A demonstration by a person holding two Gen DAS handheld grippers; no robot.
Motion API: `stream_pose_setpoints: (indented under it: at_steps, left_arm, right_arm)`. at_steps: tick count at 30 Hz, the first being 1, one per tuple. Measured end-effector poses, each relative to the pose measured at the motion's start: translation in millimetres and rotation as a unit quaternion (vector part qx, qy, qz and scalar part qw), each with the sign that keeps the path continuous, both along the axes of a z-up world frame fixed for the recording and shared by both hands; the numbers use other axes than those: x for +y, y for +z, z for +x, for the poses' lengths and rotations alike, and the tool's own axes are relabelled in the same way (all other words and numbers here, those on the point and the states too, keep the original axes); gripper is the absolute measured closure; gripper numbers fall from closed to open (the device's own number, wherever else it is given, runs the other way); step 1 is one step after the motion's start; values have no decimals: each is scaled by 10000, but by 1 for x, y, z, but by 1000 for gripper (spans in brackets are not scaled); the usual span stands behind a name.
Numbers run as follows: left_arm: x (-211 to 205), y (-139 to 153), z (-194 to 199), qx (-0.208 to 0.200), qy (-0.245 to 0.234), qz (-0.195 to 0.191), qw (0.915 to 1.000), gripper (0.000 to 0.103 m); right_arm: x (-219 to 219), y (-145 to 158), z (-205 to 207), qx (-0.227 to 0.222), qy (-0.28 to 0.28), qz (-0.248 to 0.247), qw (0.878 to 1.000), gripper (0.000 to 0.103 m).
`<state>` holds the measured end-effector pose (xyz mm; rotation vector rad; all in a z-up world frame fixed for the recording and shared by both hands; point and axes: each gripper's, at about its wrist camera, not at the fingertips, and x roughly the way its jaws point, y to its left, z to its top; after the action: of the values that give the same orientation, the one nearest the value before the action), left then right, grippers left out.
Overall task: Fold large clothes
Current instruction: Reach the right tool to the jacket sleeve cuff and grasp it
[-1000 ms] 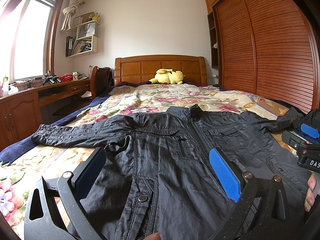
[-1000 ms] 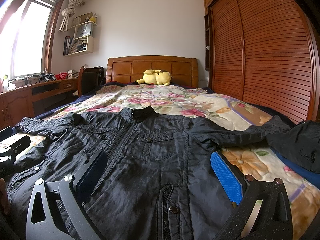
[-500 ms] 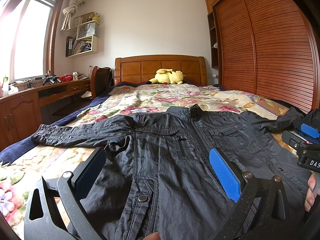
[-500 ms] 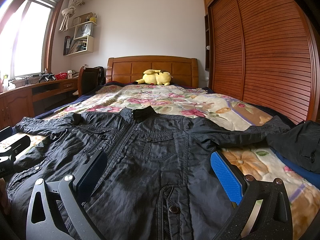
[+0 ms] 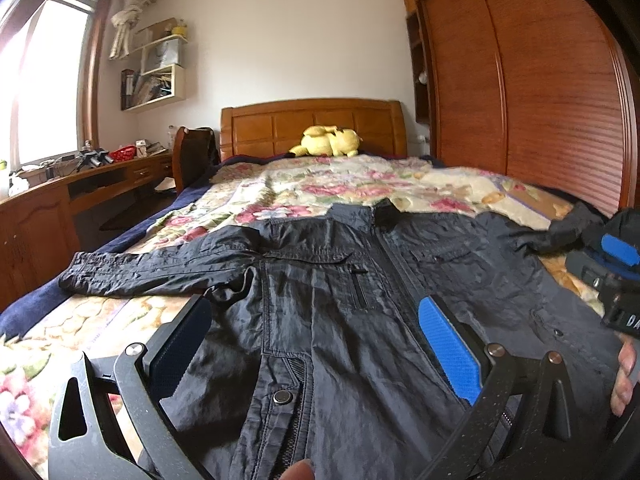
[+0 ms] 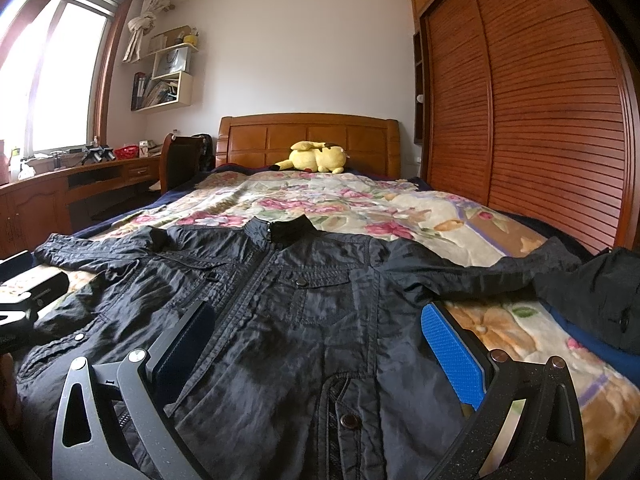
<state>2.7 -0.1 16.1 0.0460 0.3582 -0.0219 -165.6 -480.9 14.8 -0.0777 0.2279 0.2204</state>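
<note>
The left gripper (image 5: 316,344) is hovering with its jaws spread wide over the hem of the black jacket (image 5: 340,308), gripping nothing. The right gripper (image 6: 320,348) is likewise gaping above the jacket, which is lying flat, front up, on the flowered bedspread (image 6: 360,204). Only the right view is showing a second dark garment (image 6: 596,296) beside the jacket's sleeve. Beyond the jacket's collar, a yellow plush toy (image 6: 316,157) is resting by the headboard (image 5: 312,124).

Daylit, window (image 6: 48,80) glare, fisheye-warped edges
</note>
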Motion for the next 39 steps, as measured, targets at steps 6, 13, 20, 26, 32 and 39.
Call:
stream_pose_setpoints:
  at_steps: [6, 13, 20, 26, 32, 39]
  left_arm:
    - [-4, 4, 17, 322, -225, 126, 9991, 0]
    - [-10, 23, 28, 286, -550, 76, 9980, 0]
    - [-24, 45, 54, 333, -710, 123, 9968, 0]
    - [-23, 40, 58, 381, -856, -127, 9955, 0]
    - [-25, 31, 61, 519, -986, -209, 9935, 0]
    - [-22, 19, 68, 730, -1013, -174, 9920, 0]
  right_arm:
    - [-5, 14, -2, 31, 120, -5, 9999, 0]
    - [-22, 24, 23, 330, 219, 43, 9992, 0]
    - [-46, 42, 45, 461, 206, -194, 9985, 1]
    - [-63, 52, 68, 723, 225, -355, 9965, 7]
    - [-94, 61, 113, 1174, -125, -464, 9919, 15]
    - [-149, 51, 187, 2016, -957, -18, 9748, 20]
